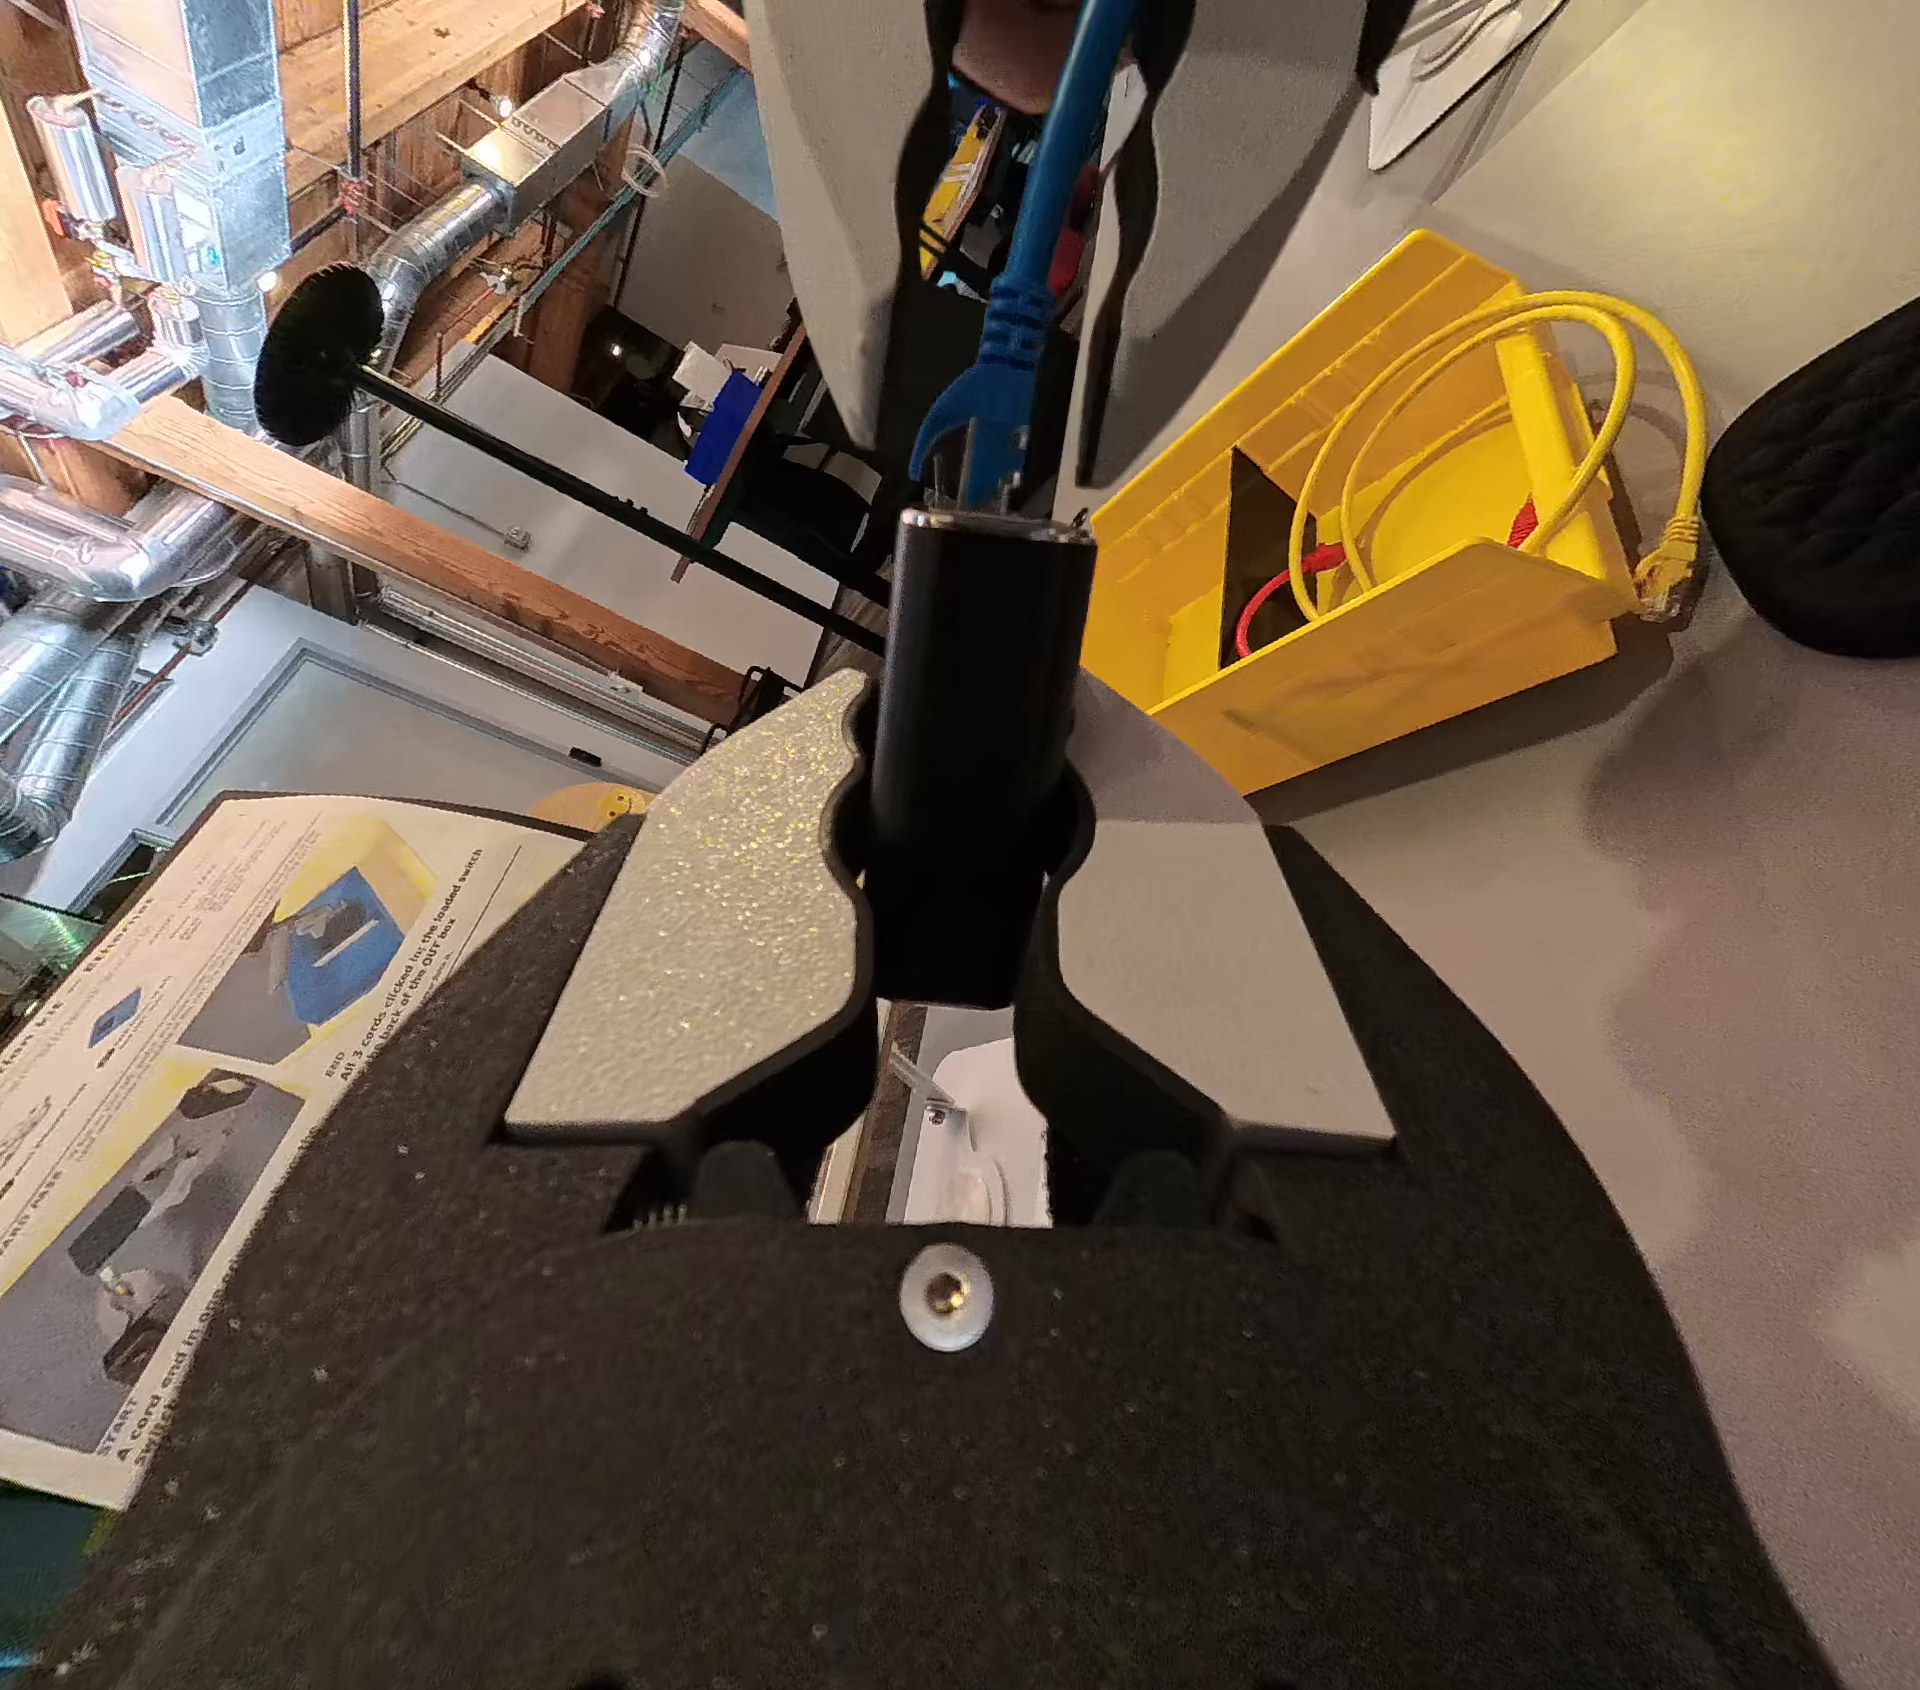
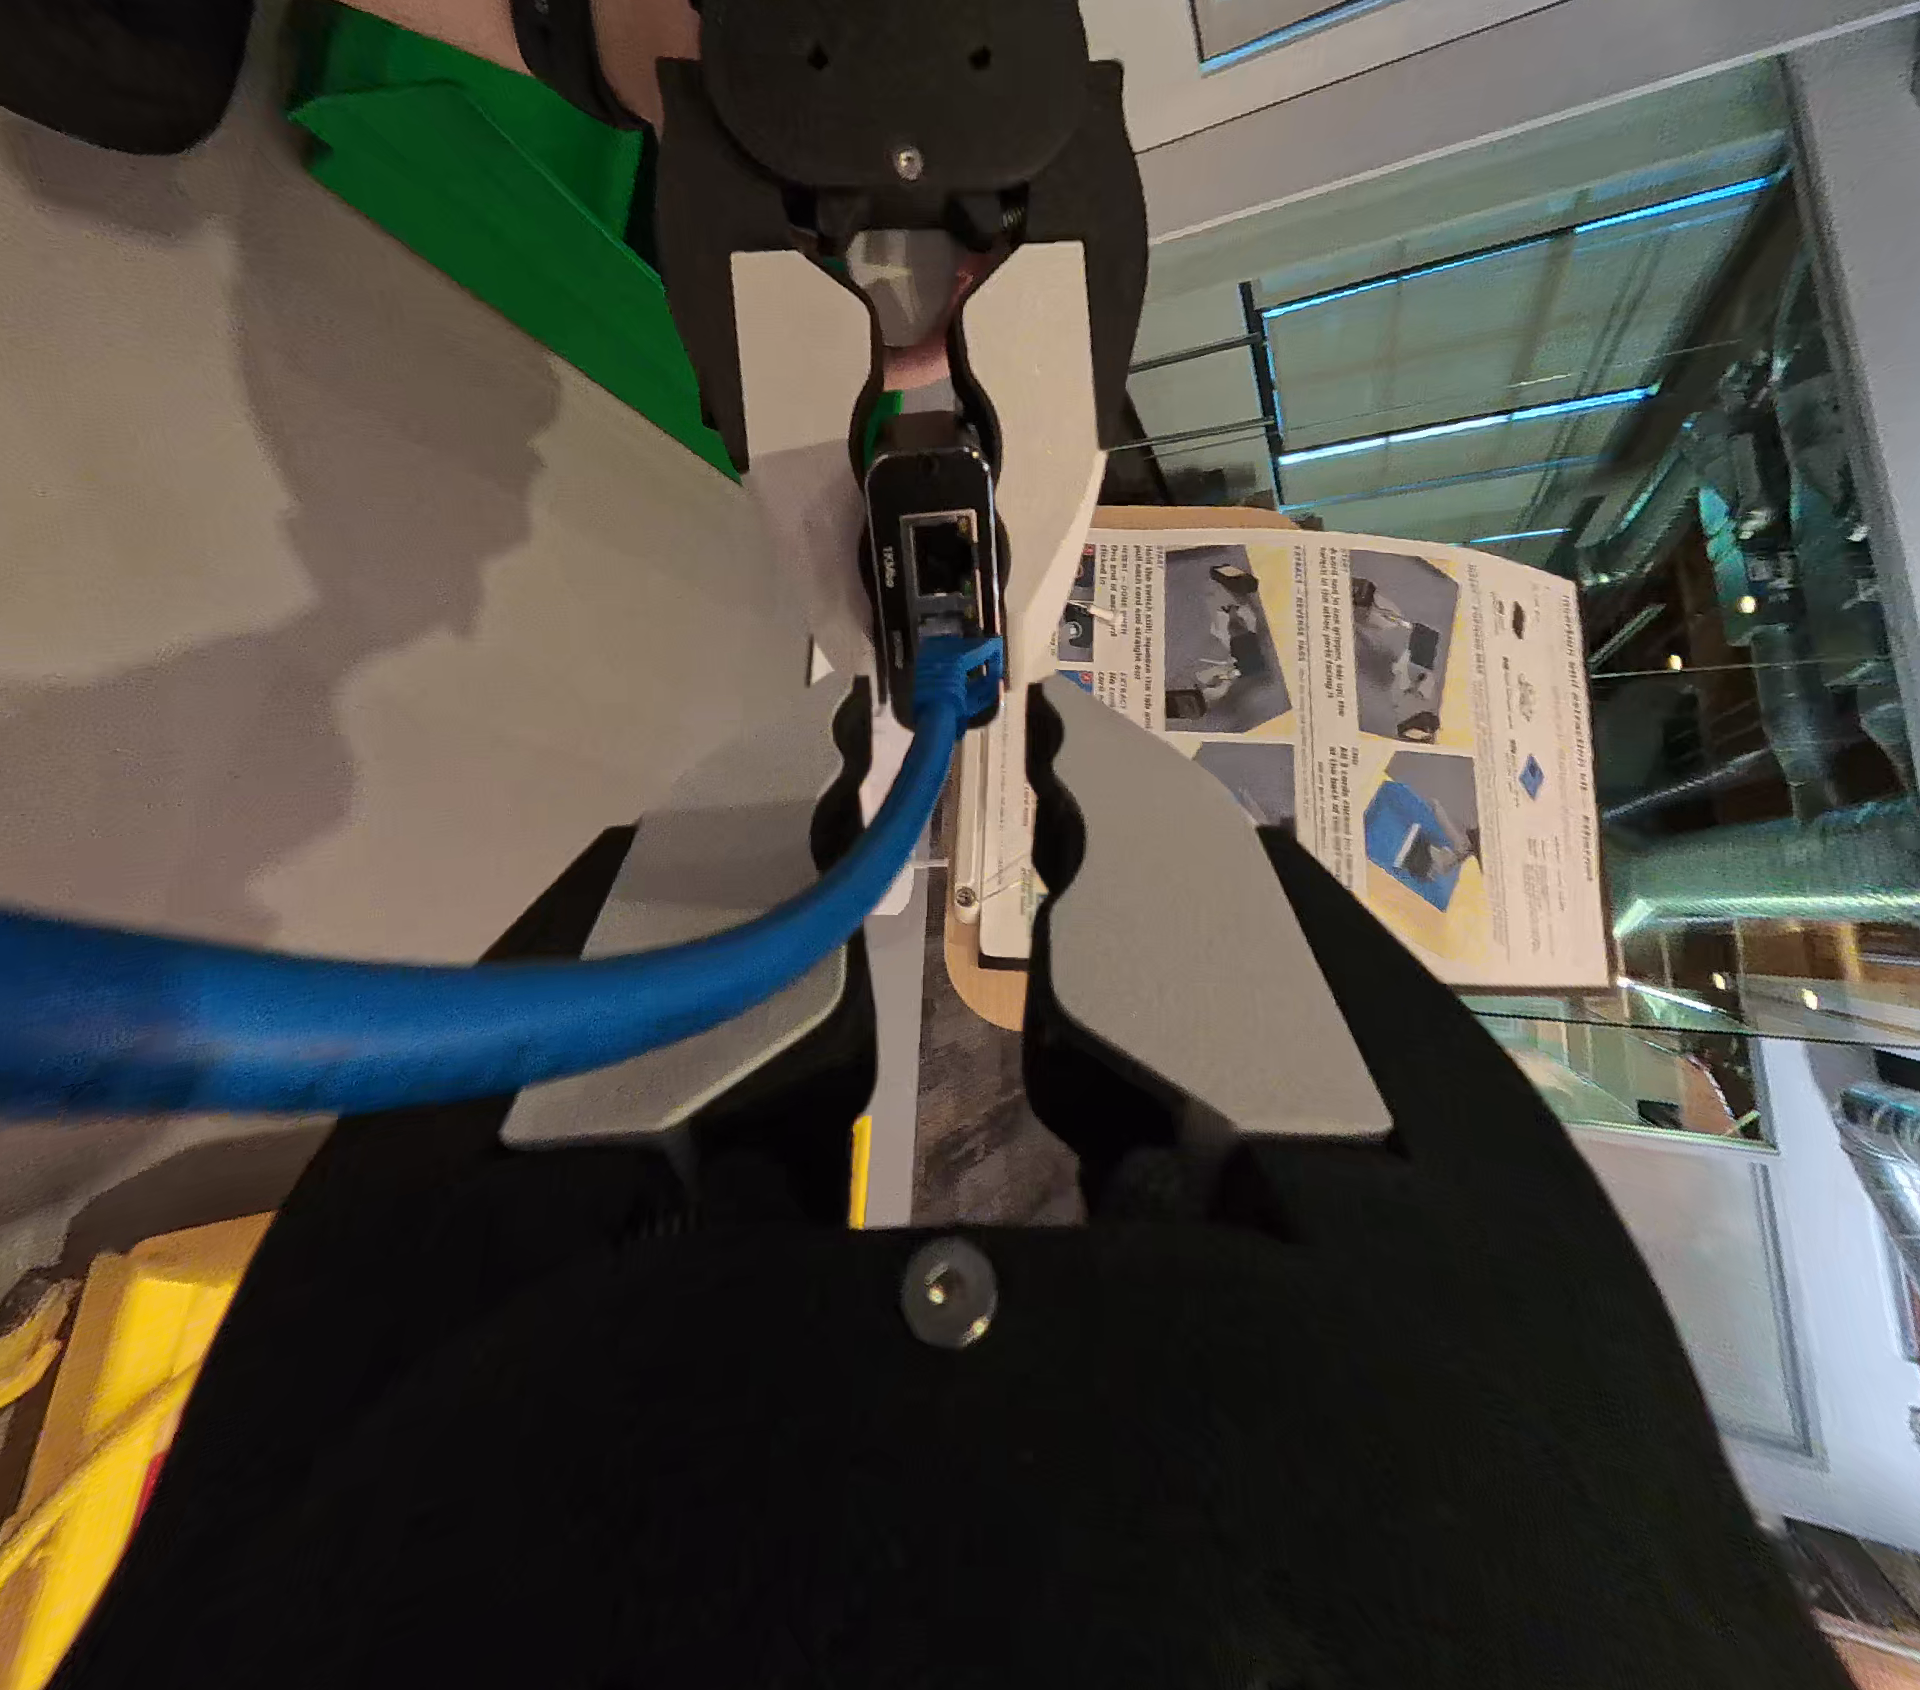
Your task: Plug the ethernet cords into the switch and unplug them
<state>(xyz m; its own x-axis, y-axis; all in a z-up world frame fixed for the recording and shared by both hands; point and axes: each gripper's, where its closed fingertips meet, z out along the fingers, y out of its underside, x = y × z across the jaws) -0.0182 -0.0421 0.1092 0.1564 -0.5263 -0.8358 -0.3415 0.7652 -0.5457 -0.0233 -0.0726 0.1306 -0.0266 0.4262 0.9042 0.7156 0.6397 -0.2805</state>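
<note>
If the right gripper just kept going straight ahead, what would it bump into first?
Probably the blue plug seated in the black switch, which the left gripper holds right in front of the right gripper. Depth is hard to judge.

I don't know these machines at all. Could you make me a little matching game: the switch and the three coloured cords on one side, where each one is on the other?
Things:
1. switch
2. blue ethernet cord
3. yellow ethernet cord
4. red cord

Places:
A. looped in the yellow bin, its plug hanging over the rim
B. low in the same bin, mostly hidden
C. clamped in the left gripper
D. its plug at a port of the switch

Pairs: 1-C, 2-D, 3-A, 4-B
</note>
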